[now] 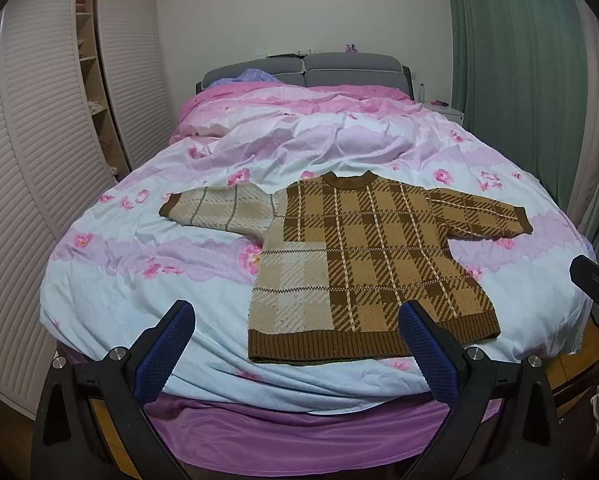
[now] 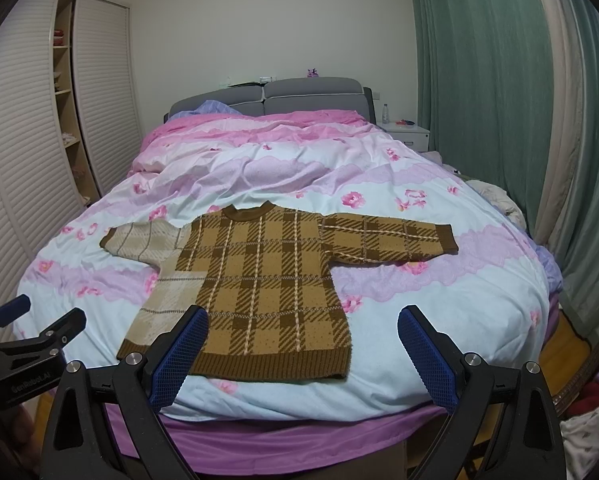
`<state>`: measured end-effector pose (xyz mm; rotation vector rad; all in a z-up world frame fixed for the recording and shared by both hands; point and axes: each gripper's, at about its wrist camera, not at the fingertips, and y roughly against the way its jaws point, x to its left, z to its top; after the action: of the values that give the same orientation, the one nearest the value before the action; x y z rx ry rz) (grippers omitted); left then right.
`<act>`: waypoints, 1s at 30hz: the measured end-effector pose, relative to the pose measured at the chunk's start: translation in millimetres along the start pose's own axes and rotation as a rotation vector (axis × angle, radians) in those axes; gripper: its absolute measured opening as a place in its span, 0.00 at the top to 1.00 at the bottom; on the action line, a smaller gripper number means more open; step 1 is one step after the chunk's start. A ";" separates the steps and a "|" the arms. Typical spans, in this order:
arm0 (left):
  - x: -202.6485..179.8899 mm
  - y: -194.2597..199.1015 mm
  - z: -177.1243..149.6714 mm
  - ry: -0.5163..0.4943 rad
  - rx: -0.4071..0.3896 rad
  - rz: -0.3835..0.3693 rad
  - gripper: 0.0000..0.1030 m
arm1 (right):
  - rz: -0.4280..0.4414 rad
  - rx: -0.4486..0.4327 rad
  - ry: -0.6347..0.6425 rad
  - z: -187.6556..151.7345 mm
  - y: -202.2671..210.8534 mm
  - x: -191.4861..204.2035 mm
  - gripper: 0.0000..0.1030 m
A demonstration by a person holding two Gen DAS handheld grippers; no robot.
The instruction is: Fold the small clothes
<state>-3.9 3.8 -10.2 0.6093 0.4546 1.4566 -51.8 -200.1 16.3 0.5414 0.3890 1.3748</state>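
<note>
A small brown and beige plaid sweater (image 1: 359, 256) lies flat and spread out, front up, on the flowered bed cover (image 1: 139, 280), sleeves out to both sides, hem toward me. It also shows in the right wrist view (image 2: 259, 284). My left gripper (image 1: 297, 312) is open and empty, held above the bed's near edge in front of the sweater's hem. My right gripper (image 2: 303, 318) is open and empty, also just in front of the hem. The left gripper (image 2: 23, 320) shows at the left edge of the right wrist view. The right gripper body (image 1: 597, 280) shows at the right edge of the left wrist view.
The bed has a grey headboard (image 1: 303, 70) at the far end and a purple sheet (image 1: 299, 428) along the near edge. A louvered wardrobe (image 1: 39, 160) stands left. Green curtains (image 2: 479, 80) hang right, with a white nightstand (image 2: 409, 134) beside the bed.
</note>
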 end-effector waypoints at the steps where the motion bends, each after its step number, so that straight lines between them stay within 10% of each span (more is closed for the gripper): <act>1: -0.3 0.2 0.9 0.001 0.001 0.000 0.00 | 0.000 0.000 0.000 -0.2 -0.1 0.4 0.06; 30: -8.0 -23.0 -4.8 -0.032 0.043 0.005 0.00 | -0.008 0.038 -0.030 -4.7 -28.4 -10.6 0.06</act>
<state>10.3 -3.9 -29.0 0.6673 0.4602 1.4429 -33.1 -212.8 -4.4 0.5906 0.3934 1.3519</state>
